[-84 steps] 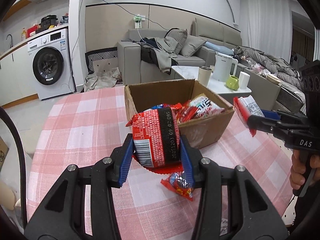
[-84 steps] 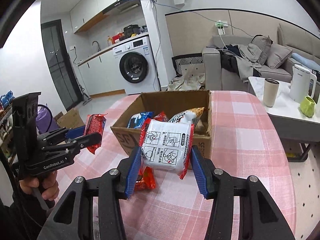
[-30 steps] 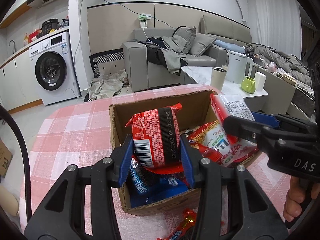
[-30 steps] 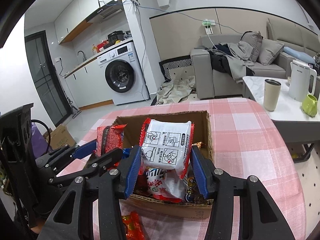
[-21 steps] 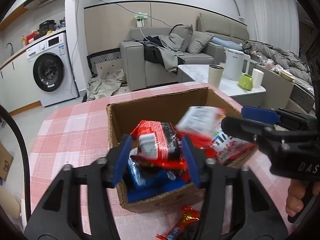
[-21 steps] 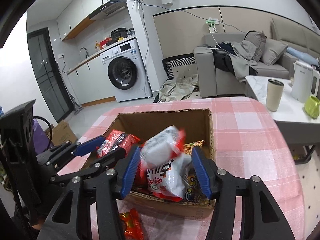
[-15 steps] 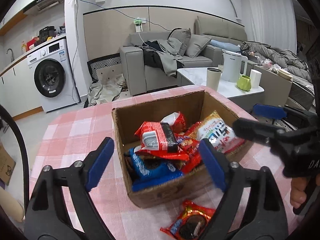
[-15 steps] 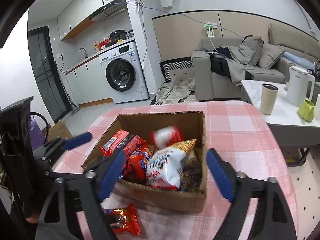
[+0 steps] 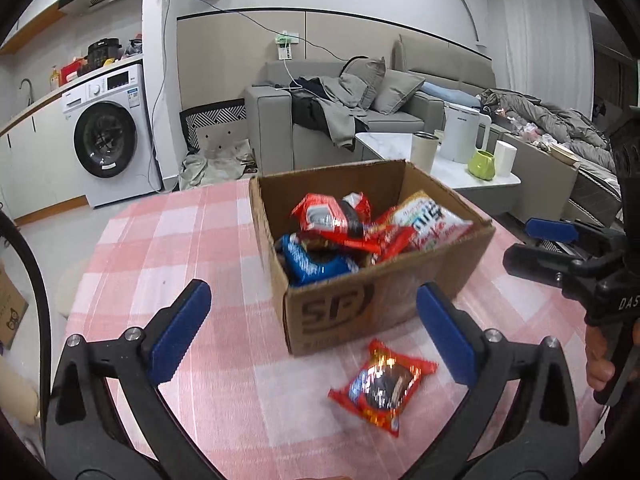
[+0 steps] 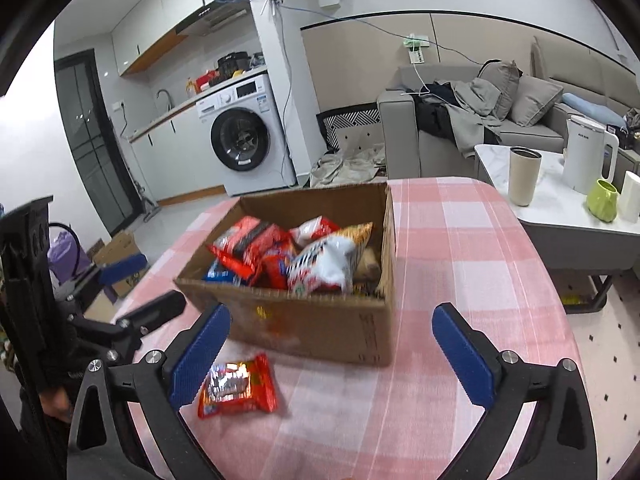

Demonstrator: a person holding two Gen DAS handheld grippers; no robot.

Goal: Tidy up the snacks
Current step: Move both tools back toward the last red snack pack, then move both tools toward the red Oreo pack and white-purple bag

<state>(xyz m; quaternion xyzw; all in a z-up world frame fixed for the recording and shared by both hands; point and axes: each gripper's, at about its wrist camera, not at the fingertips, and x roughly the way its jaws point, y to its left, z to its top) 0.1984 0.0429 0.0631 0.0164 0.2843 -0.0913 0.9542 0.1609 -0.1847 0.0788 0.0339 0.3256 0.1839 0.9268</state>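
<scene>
Both your packets now lie dropped in the cardboard box (image 9: 360, 308); left gripper (image 9: 316, 332) and right gripper (image 10: 332, 348) spread wide and empty, one red snack packet (image 9: 382, 386) remaining on the table.

The left hand-held gripper (image 9: 312, 334) has its blue-padded jaws spread wide, nothing between them. The right hand-held gripper (image 10: 332, 350) is likewise spread wide and empty. A hand (image 9: 600, 356) grips the right one's handle from below.

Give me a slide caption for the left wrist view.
Open left gripper above a red snack packet beside the filled cardboard box.
</scene>
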